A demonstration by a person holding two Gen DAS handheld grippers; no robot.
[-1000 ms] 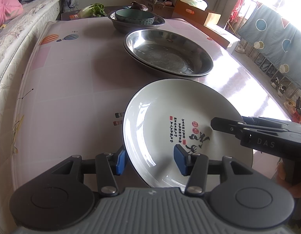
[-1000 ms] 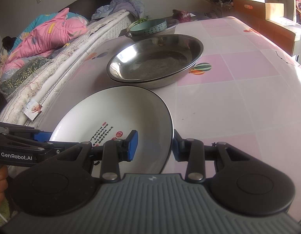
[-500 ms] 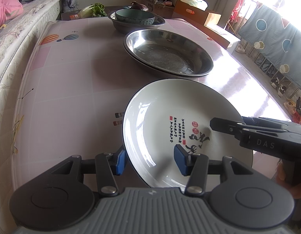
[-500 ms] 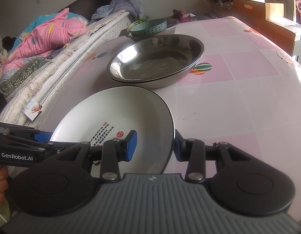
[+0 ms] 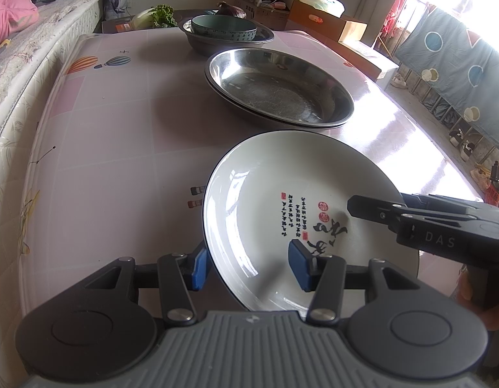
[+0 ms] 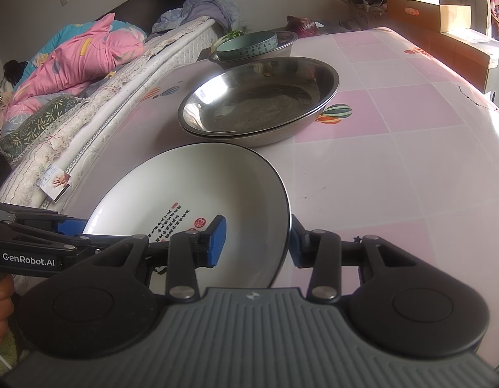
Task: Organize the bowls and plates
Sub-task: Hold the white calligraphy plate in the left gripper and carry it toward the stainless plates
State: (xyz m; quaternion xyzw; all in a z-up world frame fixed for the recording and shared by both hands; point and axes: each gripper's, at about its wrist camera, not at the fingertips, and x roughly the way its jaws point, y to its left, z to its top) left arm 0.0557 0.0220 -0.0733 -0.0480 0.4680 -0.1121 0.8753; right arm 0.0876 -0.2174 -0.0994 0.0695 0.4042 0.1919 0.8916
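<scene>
A white plate with black and red calligraphy [image 5: 281, 200] [image 6: 197, 200] lies near the table's front edge. My left gripper [image 5: 249, 268] is open and straddles the plate's left rim, one pad outside, one over the plate. My right gripper [image 6: 256, 242] is open and straddles the plate's right rim the same way. Two stacked steel basins [image 5: 278, 87] [image 6: 259, 100] sit just beyond the plate. Farther back a teal bowl [image 5: 223, 29] [image 6: 249, 43] rests inside another steel bowl [image 5: 230, 40].
The table has a pink checked cloth [image 5: 113, 148] [image 6: 395, 168]. A bed with pink bedding [image 6: 81, 61] runs along its left side. Cardboard boxes [image 5: 327, 22] stand behind the table, and greens [image 5: 159, 14] lie at the far end.
Almost nothing has moved. Both grippers stay around the plate's rims; the right gripper has edged slightly forward.
</scene>
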